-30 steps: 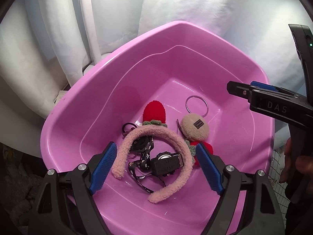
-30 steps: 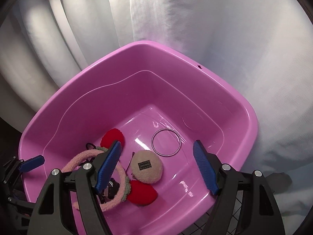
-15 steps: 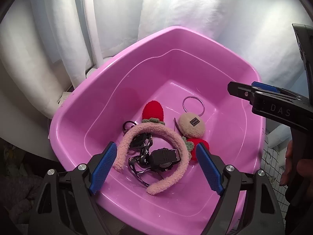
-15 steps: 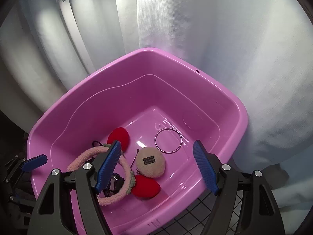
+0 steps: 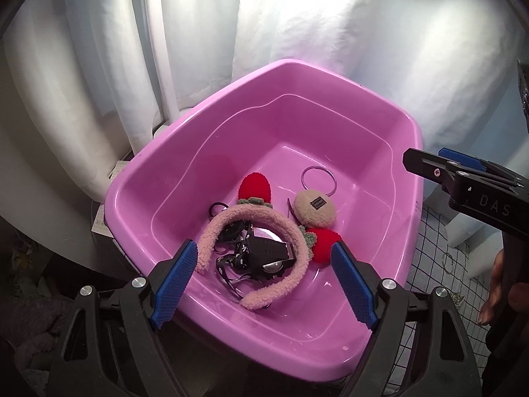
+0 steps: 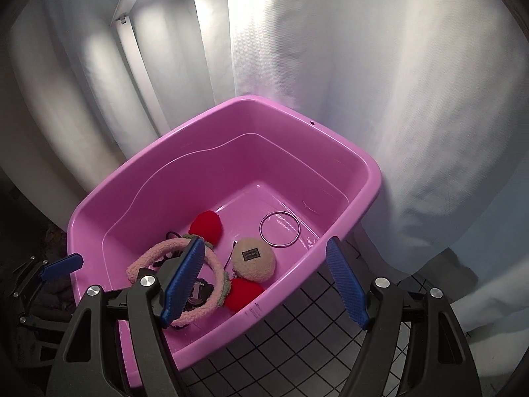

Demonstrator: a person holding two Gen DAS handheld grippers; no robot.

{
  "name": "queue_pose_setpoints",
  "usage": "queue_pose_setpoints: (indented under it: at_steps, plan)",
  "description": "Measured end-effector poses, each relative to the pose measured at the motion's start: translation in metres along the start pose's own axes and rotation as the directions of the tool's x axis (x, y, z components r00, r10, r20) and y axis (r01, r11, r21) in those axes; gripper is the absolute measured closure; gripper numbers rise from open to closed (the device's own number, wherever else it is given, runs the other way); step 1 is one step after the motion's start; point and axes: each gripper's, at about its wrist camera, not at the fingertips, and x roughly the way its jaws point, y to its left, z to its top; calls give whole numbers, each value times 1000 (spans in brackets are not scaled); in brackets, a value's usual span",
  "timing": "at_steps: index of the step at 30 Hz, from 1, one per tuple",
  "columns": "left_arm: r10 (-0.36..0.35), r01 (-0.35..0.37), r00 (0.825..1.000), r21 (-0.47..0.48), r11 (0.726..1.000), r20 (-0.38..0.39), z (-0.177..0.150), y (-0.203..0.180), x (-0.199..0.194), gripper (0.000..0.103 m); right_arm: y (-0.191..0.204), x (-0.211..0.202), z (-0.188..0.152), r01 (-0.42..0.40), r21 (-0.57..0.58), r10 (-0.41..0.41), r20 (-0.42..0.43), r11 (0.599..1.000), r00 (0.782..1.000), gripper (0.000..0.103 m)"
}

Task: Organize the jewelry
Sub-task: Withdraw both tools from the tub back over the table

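1. My left gripper (image 5: 264, 279) hangs wide open and empty above the pink fuzzy headband (image 5: 254, 231) in the purple tub (image 5: 363, 125).
2. My right gripper (image 6: 266, 278) gapes empty too; the metal bangle (image 6: 280, 229) lies beyond its jaws.

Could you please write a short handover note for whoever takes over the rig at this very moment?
Left gripper: open, empty, above the near rim of the pink tub.
Right gripper: open, empty, over the tub's right near corner.
In the tub: fuzzy pink headband, black watch among dark cords, silver bangle, beige plush clip, two red plush pieces.
Done: these items are collected in the tub.
Left: something small and metallic lies on the gridded surface to the right; it probably goes in too.
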Motion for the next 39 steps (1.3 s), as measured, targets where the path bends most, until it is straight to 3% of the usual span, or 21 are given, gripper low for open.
queue_pose_setpoints:
  at_steps: [10,19,25,31,39]
  plan:
    - [4,-5,999,11,1000,41,-16,-26,-29,22,-28,-51,-38,8,37,-9,49,999,999,30]
    - [-18,15,997,52,999,68,-40,-68,-55,18,-78,-106,-98,48,126,-58,78,991,995,30]
    - [-60,55,997,85,995,58,-60,-104,-60,9,-121,-149,-161,126,203,-145,80,971,986,29]
    - [-105,99,994,144,985,40,-84,-149,-60,7,-164,-178,-237,188,312,-210,36,931,977,25]
    - [-132,125,991,209,970,17,-114,-203,-48,7,-202,-190,-320,204,443,-212,-30,873,977,25]
